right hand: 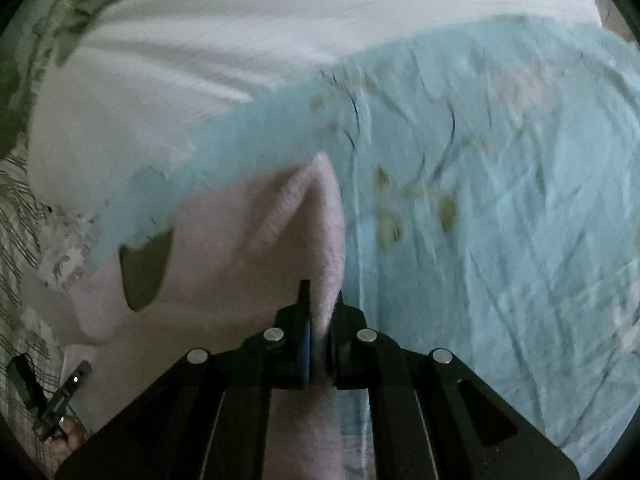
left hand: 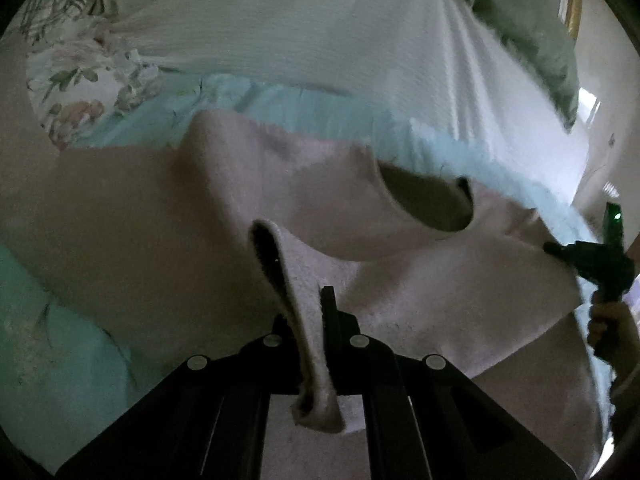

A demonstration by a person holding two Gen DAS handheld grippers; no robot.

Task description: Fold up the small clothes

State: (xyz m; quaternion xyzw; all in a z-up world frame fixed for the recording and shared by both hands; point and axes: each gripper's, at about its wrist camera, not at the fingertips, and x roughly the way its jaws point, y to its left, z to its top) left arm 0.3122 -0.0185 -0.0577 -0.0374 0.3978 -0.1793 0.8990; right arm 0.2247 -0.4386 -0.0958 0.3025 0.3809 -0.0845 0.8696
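Note:
A small pale pink fleece garment (left hand: pixel 208 216) with a round neck opening (left hand: pixel 428 204) is held up over the bed between both grippers. My left gripper (left hand: pixel 306 304) is shut on a fold of its edge, which hangs down between the fingers. My right gripper (right hand: pixel 320 300) is shut on another edge of the same pink garment (right hand: pixel 248 248). The right gripper also shows at the far right of the left wrist view (left hand: pixel 560 250), and the left gripper shows at the lower left of the right wrist view (right hand: pixel 60 400).
A light blue floral bedsheet (right hand: pixel 500 200) lies under the garment. A white ribbed blanket (left hand: pixel 320 28) lies beyond it, with a green cloth (left hand: pixel 532 28) at the back and a floral pillow (left hand: pixel 80 92) at the left.

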